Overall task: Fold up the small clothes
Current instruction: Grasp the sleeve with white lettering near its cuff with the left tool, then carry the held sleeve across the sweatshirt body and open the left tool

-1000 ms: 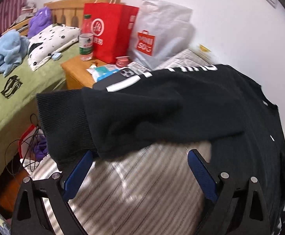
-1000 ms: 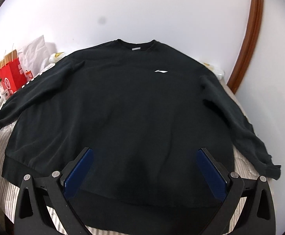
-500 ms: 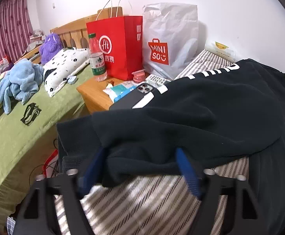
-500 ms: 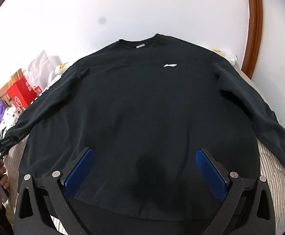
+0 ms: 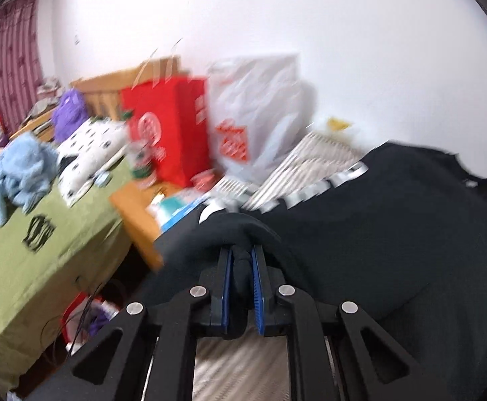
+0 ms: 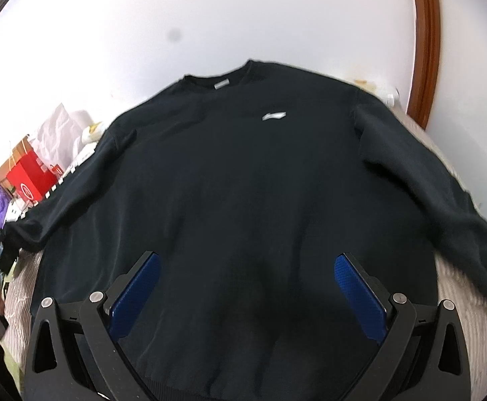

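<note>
Striped bed (image 6: 461, 287); left claw (image 5: 241, 254) pinching sleeve (image 5: 220, 230).

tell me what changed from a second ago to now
The left gripper, open around the sleeve cuff before, has shut on the black sweatshirt's sleeve and lifted it a little. The right gripper is still open above the hem, and the body still lies flat on the striped bed.

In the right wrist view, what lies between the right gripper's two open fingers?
Only the black sweatshirt: the right gripper hangs open over its lower front, and the fabric between the blue pads carries nothing else in the right wrist view.
</note>
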Demonstrator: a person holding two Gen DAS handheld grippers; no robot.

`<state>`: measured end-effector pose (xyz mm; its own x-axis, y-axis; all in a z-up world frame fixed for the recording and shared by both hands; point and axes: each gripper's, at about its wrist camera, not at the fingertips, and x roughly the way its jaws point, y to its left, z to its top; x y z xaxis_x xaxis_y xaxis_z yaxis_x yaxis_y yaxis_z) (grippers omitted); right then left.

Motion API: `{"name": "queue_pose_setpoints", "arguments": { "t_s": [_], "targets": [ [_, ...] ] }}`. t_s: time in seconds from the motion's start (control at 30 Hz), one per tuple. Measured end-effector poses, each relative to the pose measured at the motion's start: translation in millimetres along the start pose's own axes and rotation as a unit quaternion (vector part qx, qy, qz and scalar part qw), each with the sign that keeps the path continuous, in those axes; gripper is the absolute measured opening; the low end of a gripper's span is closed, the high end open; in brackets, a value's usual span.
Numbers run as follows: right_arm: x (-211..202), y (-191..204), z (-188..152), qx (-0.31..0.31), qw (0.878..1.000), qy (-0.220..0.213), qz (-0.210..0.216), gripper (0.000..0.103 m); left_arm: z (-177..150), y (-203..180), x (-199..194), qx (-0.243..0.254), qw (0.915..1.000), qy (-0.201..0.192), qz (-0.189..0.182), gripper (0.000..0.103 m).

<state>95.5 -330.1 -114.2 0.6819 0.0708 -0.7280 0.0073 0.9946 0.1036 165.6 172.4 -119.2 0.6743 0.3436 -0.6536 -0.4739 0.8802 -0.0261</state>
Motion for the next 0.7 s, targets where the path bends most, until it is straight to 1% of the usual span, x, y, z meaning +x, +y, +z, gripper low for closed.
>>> {"name": "queue_pose_setpoints", "arguments": {
  "t_s": [0.17,0.23,0.37,0.5,0.7],
  "targets": [
    [-11.9,-10.4,8.0,-0.029,0.999,-0.021,-0.025,0.102,32.5,-58.0,-13.6,0.037,0.9983,-0.022,-0.04,0.011],
    [-14.1,-18.3,11.1,-0.034,0.998,-0.025,-0.038,0.102,42.8,-90.0,-19.7,0.057,0.9957,-0.034,-0.065,0.011],
    [-17.3,-44.0,19.6,-0.013,0.998,-0.027,-0.048,0.102,51.1,-154.3,-28.0,0.097,0.9891,-0.048,-0.099,0.011],
    [-19.4,-72.0,25.9,0.016,0.998,-0.024,-0.055,0.102,47.8,-221.7,-30.9,0.126,0.9813,-0.047,-0.138,0.011],
    [-18.6,-107.4,19.1,0.037,0.996,-0.023,-0.082,0.102,25.7,-305.4,-30.9,0.177,0.9681,-0.037,-0.174,0.011]
  ]
}}
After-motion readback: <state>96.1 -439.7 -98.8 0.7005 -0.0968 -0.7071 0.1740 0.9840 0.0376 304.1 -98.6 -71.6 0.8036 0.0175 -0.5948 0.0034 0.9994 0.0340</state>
